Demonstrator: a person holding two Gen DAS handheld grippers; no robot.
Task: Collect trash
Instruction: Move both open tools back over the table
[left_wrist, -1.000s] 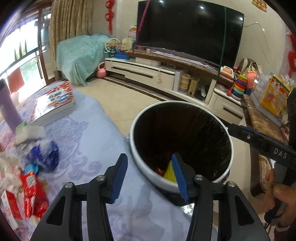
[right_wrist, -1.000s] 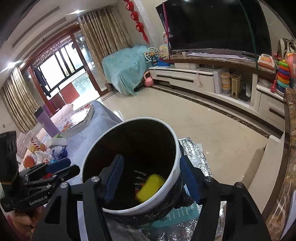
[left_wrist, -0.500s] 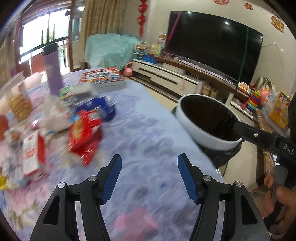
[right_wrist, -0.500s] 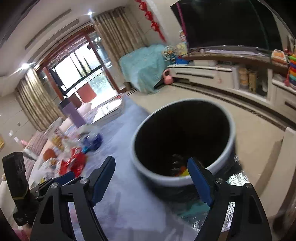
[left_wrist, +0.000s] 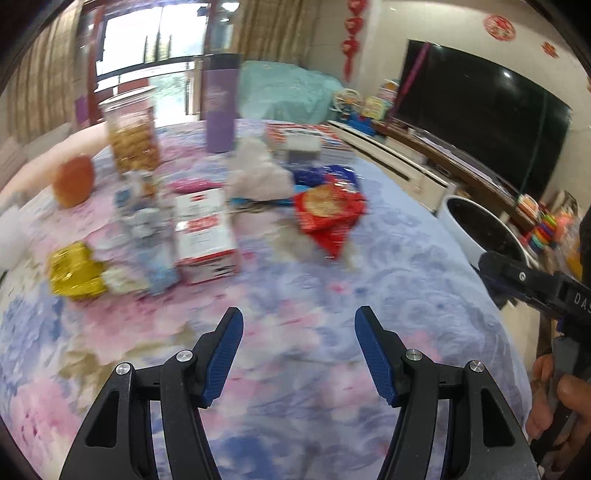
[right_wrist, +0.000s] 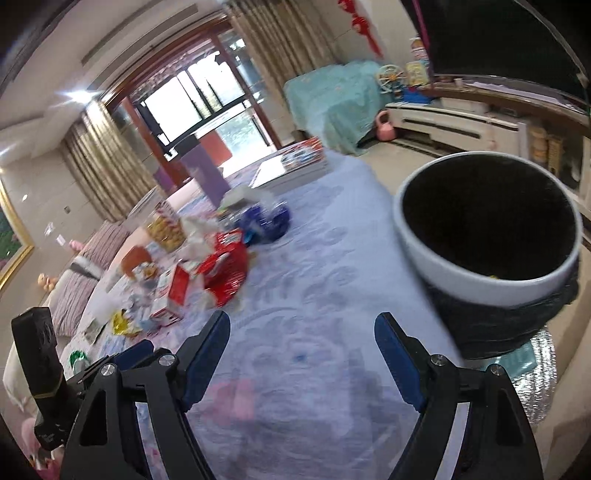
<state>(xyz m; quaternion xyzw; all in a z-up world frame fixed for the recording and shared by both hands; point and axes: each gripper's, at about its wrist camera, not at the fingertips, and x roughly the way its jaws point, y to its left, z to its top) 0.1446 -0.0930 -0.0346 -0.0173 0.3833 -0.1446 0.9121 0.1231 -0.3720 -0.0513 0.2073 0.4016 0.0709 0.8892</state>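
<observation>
A pile of trash lies on the flowered tablecloth (left_wrist: 303, 369): a red snack wrapper (left_wrist: 328, 212), a blue wrapper (left_wrist: 325, 174), a red-and-white carton (left_wrist: 205, 236), a gold foil wrapper (left_wrist: 74, 273) and crumpled white paper (left_wrist: 258, 173). My left gripper (left_wrist: 299, 347) is open and empty over the cloth, short of the pile. My right gripper (right_wrist: 301, 347) is open and empty over the table edge. The white trash bin (right_wrist: 487, 229) with a black liner stands to its right, also in the left wrist view (left_wrist: 480, 229). The red wrapper (right_wrist: 225, 269) also shows in the right wrist view.
A purple bottle (left_wrist: 220, 107), a clear jar of snacks (left_wrist: 133, 136), an orange fruit (left_wrist: 74, 181) and a stack of books (right_wrist: 295, 162) stand on the far side of the table. A TV stand (left_wrist: 424, 162) and a covered chair (right_wrist: 332, 99) are beyond.
Both grippers have swung left, away from above the trash bin, toward the table. The trash pile has come into the middle of the left wrist view. Both stay open.
</observation>
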